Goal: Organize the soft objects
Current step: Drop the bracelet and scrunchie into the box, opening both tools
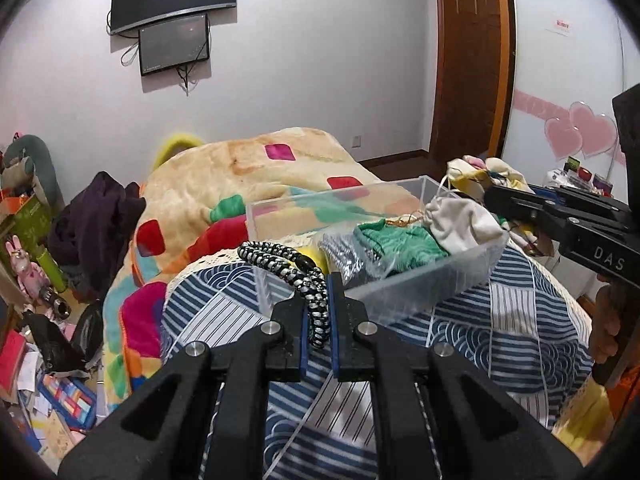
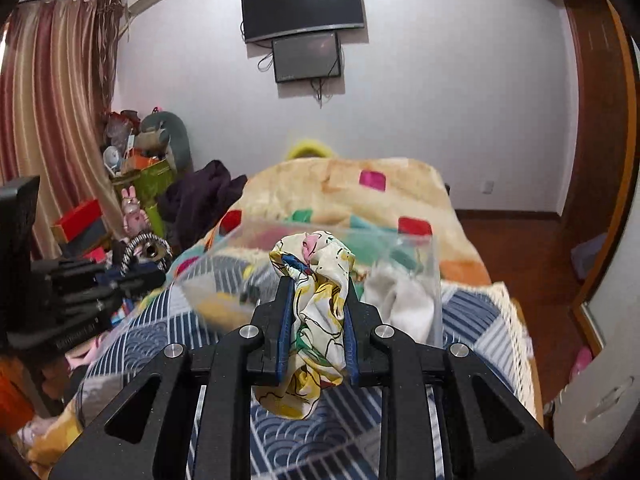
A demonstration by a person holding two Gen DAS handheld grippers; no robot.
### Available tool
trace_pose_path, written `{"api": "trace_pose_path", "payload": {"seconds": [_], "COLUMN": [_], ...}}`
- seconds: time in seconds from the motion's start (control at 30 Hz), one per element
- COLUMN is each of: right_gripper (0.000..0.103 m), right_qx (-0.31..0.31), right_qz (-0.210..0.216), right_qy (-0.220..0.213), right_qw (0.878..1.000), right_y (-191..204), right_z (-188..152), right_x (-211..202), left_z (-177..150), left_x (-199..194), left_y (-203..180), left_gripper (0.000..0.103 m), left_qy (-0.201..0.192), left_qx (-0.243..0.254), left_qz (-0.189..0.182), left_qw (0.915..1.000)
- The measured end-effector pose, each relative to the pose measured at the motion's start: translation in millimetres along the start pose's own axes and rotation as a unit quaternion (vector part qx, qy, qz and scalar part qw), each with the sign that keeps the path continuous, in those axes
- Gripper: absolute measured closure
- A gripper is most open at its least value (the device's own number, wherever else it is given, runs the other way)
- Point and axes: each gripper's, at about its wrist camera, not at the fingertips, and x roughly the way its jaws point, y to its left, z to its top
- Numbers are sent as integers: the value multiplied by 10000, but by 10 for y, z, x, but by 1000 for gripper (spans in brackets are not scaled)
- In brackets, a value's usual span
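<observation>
Left wrist view: the left gripper [image 1: 318,312] is clamped on a black-and-white cord [image 1: 292,270] that arcs over the near left corner of the clear box [image 1: 420,288] on the bed [image 1: 500,312]. Inside lie green cloth [image 1: 400,240] and a white pouch [image 1: 460,224].

Right wrist view: the right gripper [image 2: 316,316] pinches a printed cloth [image 2: 318,312] before the box [image 2: 434,280].

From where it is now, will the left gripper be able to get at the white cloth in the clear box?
Probably not yet: the left gripper is shut on a braided cord. The box is open-topped, and the white cloth lies on top, uncovered.
</observation>
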Motion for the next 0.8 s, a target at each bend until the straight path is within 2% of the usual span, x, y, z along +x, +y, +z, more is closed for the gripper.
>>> {"api": "trace_pose_path", "payload": {"seconds": [0.27,0.47,0.6,0.7,0.77,0.8], "right_gripper": [83,83,83,81,80,80], "right_qx": [77,181,199,189,163,142], "right_qz": [43,97,43,44,36,13], "right_qy": [72,535,846,913,917,917], "right_qw": [9999,9984,9962,9956,9957,9957], "right_y": [23,-1,-24,-33,-35,-31], "right_z": [108,76,2,-25,-21,-24], "right_x": [283,632,819,837,823,815], "left_z": [117,160,184,174,162,151], "left_x": [363,638,775,805,822,825], "left_y": [3,37,43,4,-10,-10], "left_gripper": [96,96,96,96,92,85], "left_qy": [195,436,669,741,814,862], "left_qx": [-254,-510,-640,-533,-496,-507], "left_qz": [-432,-491,-769,-682,-649,-637], "left_qw": [9986,9965,9927,9935,9933,9929]}}
